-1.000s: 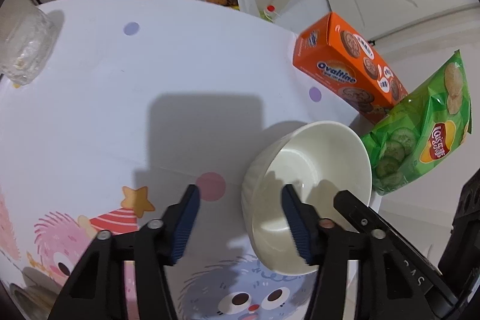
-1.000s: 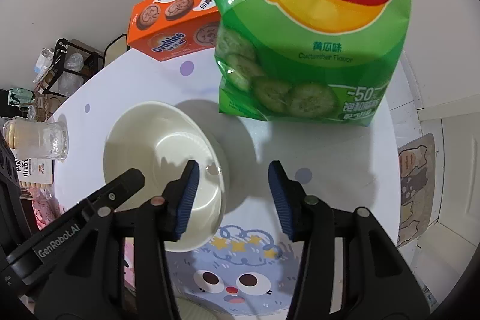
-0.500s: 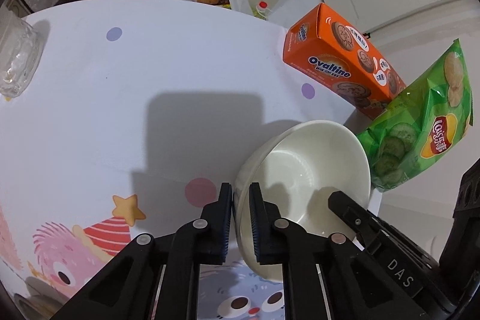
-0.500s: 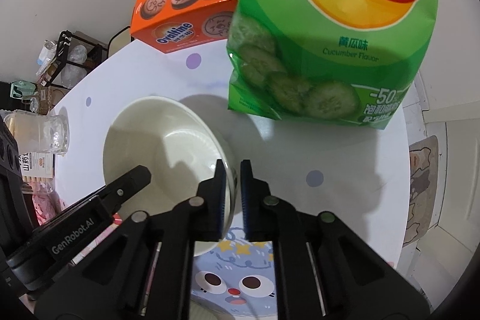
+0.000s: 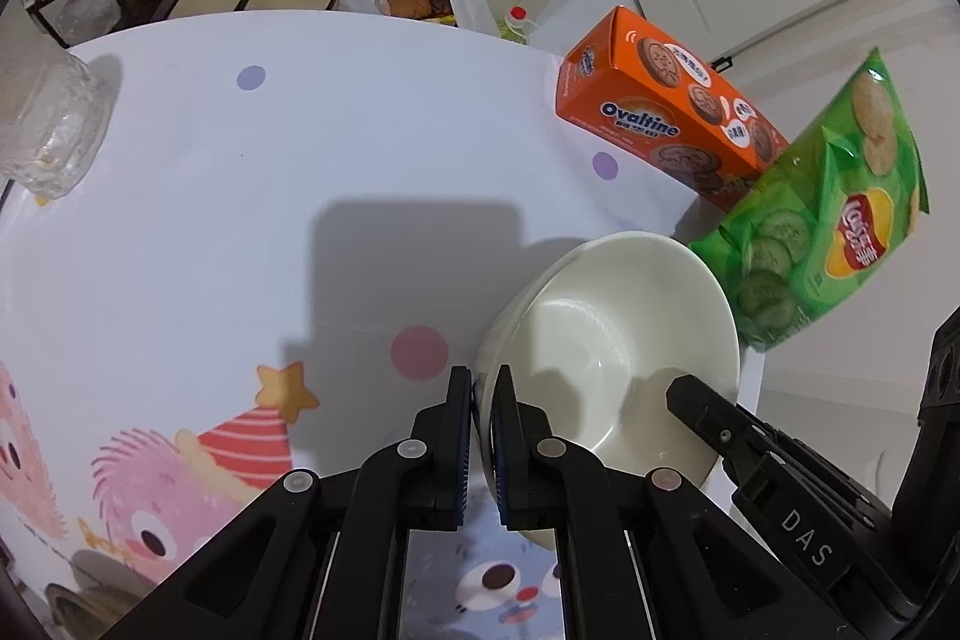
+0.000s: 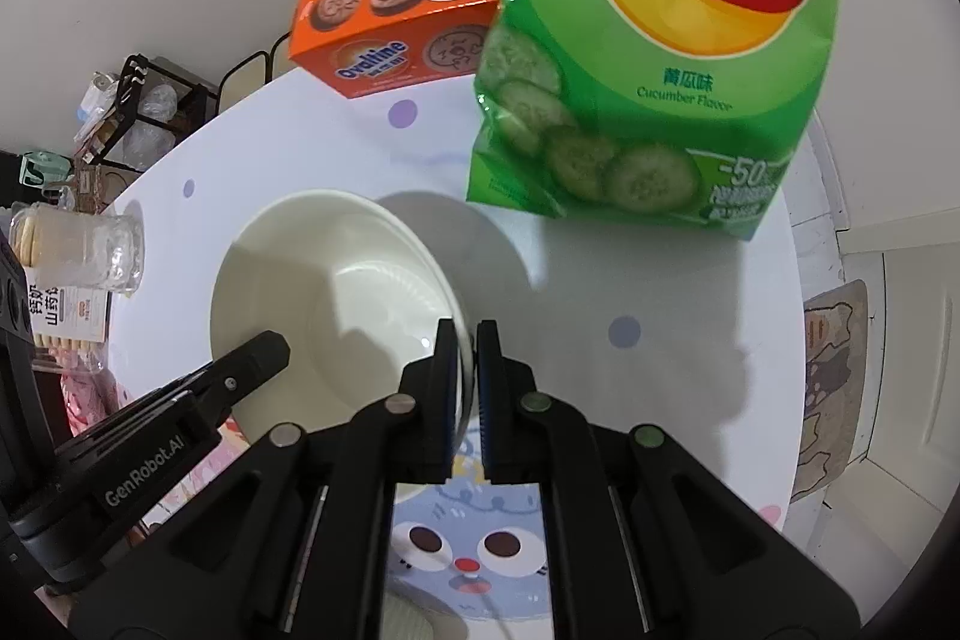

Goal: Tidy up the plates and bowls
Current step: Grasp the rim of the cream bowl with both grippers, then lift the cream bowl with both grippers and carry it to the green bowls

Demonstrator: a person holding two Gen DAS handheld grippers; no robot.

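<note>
The cream bowl point(image 5: 612, 340) sits on the table point(image 5: 300, 160) near the chip bag point(image 6: 648, 58), with the left gripper point(image 5: 483, 388) and right gripper point(image 6: 462, 340) each clamped on opposite rims. A clean lift likely needs both hands rising together and level, so neither thin rim slips from its pads

The bowl point(image 5: 606, 340) looks glossy glazed ceramic; the chip bag point(image 6: 654, 58) shiny foil-like plastic; the box point(image 5: 666, 112) smooth printed cardboard.

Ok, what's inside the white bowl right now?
No food or dishes: the white bowl shows a bare glazed bottom with shadows. One finger of the left tool and one of the right tool reach inside, clamping opposite rims. The tools hide the near wall.
</note>
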